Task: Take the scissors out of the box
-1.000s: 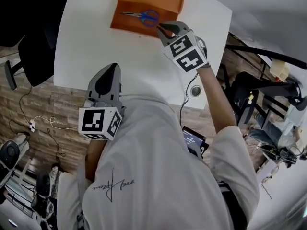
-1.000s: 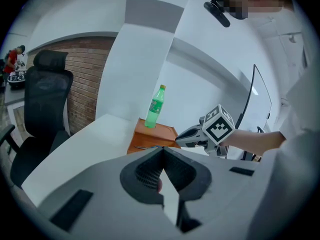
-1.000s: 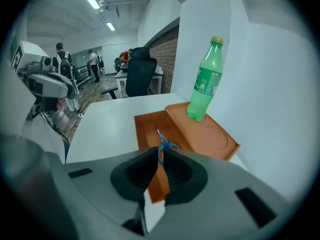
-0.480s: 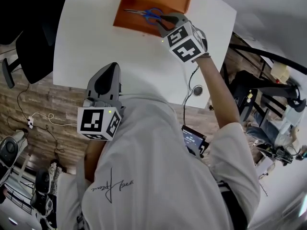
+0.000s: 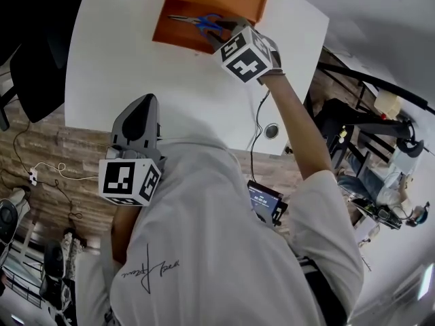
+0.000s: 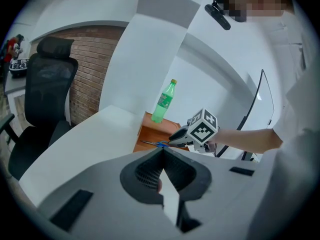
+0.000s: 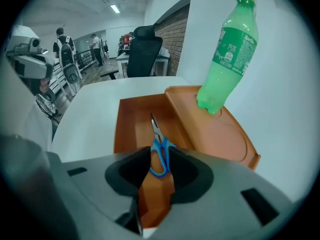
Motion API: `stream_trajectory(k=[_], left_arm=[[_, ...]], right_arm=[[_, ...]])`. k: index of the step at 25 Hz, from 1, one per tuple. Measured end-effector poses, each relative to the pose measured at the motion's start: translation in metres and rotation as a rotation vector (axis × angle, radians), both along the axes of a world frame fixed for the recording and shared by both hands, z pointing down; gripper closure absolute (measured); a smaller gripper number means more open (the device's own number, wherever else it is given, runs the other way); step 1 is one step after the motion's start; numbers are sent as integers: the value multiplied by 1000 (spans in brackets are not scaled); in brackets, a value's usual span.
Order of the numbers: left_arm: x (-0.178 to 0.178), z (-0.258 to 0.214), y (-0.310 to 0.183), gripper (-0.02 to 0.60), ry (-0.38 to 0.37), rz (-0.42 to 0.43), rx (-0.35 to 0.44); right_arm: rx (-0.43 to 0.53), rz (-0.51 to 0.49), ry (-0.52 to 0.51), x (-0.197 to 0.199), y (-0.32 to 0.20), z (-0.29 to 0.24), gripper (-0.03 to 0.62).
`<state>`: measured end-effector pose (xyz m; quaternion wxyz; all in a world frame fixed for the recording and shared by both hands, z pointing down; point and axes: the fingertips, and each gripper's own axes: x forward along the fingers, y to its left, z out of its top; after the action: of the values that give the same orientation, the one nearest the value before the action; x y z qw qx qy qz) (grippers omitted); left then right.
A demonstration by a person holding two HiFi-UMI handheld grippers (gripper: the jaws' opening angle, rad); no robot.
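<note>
Scissors [image 5: 199,22] with blue handles lie flat in the low tray of an orange box [image 5: 178,39] at the far side of the white table [image 5: 122,53]. My right gripper [image 5: 219,32] points steeply down over the handle end. In the right gripper view the blue handles [image 7: 159,151] lie between its opening jaws [image 7: 160,160], and the pads do not press on them. My left gripper [image 5: 143,102] hovers shut over the near table edge, empty; its tips meet [image 6: 161,151] in the left gripper view, which also shows the scissors [image 6: 157,144] and the right gripper [image 6: 176,136].
A green plastic bottle [image 7: 227,49] stands on the box's raised right part [image 7: 220,134]. A black office chair [image 6: 47,94] stands left of the table. A cable runs to a round port [image 5: 272,130] near the table's right edge. People stand far off [image 7: 62,39].
My right gripper has moved left and down from the box's near right corner onto the scissors' handles, and its jaws have spread. My left gripper has hardly shifted.
</note>
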<state>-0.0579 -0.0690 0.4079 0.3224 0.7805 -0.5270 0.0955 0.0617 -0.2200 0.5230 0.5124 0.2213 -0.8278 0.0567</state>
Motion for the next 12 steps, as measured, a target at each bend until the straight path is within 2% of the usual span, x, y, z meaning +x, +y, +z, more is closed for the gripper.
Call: stream_trajectory(k=[12], left_arm=[[-9,9,-4,574,19,-18,-28]], right_arm=[[-46,-13,86,1,-5,29,444]])
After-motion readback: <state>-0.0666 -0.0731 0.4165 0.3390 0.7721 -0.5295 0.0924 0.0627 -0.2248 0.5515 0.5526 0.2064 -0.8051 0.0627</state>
